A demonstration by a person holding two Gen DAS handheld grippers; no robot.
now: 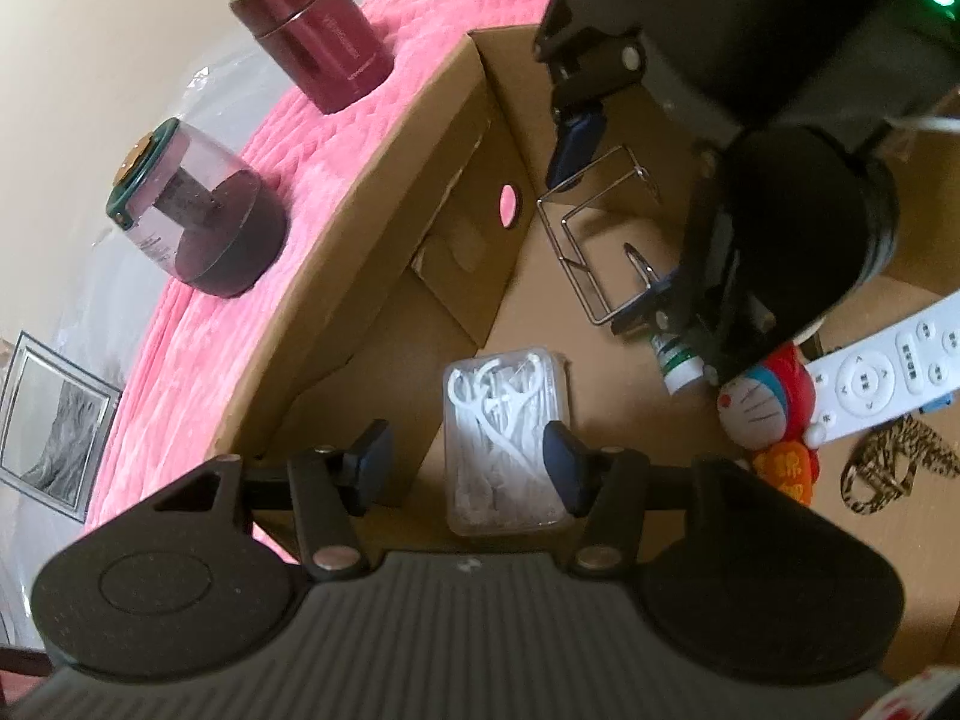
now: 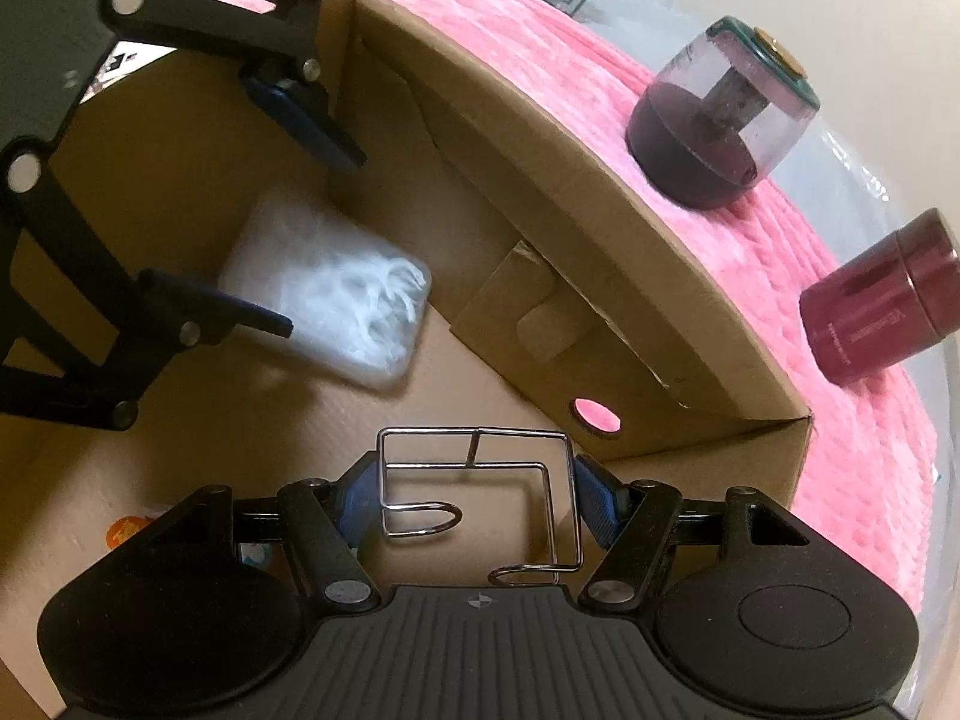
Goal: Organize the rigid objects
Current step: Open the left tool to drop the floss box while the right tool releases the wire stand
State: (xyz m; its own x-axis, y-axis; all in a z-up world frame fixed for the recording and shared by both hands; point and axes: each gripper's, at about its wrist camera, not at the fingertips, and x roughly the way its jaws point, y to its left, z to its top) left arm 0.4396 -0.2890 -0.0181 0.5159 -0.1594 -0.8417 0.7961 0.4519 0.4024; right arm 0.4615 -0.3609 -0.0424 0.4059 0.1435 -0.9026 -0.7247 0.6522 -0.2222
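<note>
My right gripper (image 2: 480, 495) is shut on a bent wire rack (image 2: 480, 480) and holds it low inside a cardboard box (image 2: 540, 192). In the left wrist view the wire rack (image 1: 591, 246) hangs between the right gripper's fingers (image 1: 576, 144). My left gripper (image 1: 465, 462) is open inside the same box, just above a clear case of white floss picks (image 1: 504, 438) that lies on the box floor. In the right wrist view the left gripper (image 2: 312, 228) stands open over the floss pick case (image 2: 336, 306).
The box (image 1: 372, 222) also holds a Doraemon figure (image 1: 762, 402), a white remote (image 1: 888, 366), a small tube (image 1: 678, 360) and a patterned chain (image 1: 894, 468). On the pink mat (image 1: 240, 324) stand a maroon canister (image 1: 312, 30) and a clear-topped dark jar (image 1: 192, 210). A picture frame (image 1: 48, 420) leans beyond.
</note>
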